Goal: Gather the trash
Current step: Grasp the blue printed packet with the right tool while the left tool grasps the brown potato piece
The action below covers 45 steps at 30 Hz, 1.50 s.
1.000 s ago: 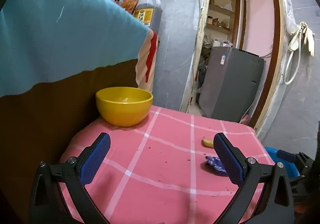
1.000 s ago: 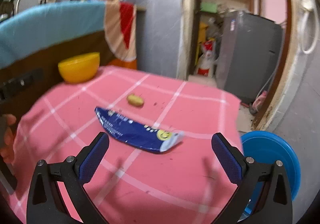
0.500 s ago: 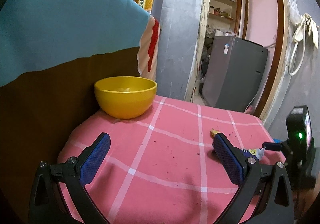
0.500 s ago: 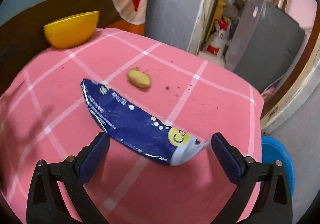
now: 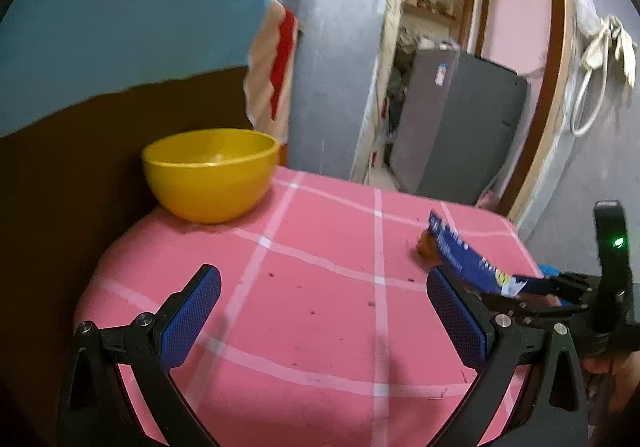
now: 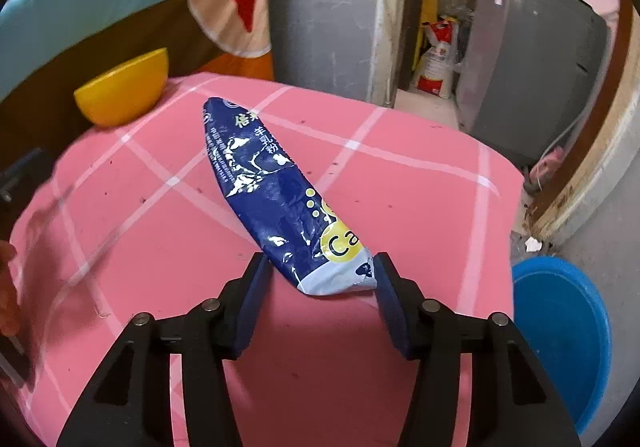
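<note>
Your right hand-held gripper point(image 6: 320, 279) has narrowed onto the blue milk-powder sachet point(image 6: 276, 187); both pads touch its pale torn end, so it's clamped on the wrapper. The rest of the sachet stretches forward and slightly left from the fingers, over the pink checked tablecloth point(image 6: 400, 183) on the counter. In the left wrist view the sachet point(image 5: 460, 255) looks raised at its far end. Just beyond it there, a small brown scrap point(image 5: 425, 247) lies on the cloth, blurred, can't tell what it is.

Your left hand-held gripper point(image 5: 324, 319) is spread wide, holding nothing, low over the near part of the cloth. Yellow bowl point(image 5: 210, 175) sits ahead and left of it, at the far corner against the brown panel. Blue basin point(image 6: 560, 335) is on the floor right of your right hand-held gripper, off the counter edge.
</note>
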Each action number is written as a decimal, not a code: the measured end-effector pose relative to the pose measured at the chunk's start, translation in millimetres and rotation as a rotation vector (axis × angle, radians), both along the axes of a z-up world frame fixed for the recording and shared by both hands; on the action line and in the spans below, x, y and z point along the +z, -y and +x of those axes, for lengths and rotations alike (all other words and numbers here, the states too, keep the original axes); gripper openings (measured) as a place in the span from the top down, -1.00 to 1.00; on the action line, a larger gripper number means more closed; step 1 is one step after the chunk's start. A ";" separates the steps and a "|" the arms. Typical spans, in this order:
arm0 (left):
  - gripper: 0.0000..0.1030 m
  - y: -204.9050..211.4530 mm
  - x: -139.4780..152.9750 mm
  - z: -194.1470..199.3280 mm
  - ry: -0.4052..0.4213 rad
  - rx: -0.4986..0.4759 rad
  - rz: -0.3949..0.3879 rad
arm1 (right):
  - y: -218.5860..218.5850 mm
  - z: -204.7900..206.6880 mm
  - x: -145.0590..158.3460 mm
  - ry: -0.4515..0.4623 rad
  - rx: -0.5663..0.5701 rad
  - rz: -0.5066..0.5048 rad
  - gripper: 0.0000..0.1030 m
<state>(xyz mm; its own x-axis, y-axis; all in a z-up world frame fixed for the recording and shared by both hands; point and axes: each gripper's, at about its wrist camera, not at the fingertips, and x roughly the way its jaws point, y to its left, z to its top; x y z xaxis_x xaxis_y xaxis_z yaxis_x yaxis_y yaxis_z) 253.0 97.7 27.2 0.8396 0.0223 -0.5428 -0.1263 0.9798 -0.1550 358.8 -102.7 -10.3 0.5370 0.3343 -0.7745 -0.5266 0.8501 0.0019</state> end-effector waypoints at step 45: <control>0.51 78.9 -42.6 155.6 -0.345 -0.349 0.009 | 47.3 35.0 5.7 -0.030 -0.118 0.218 0.23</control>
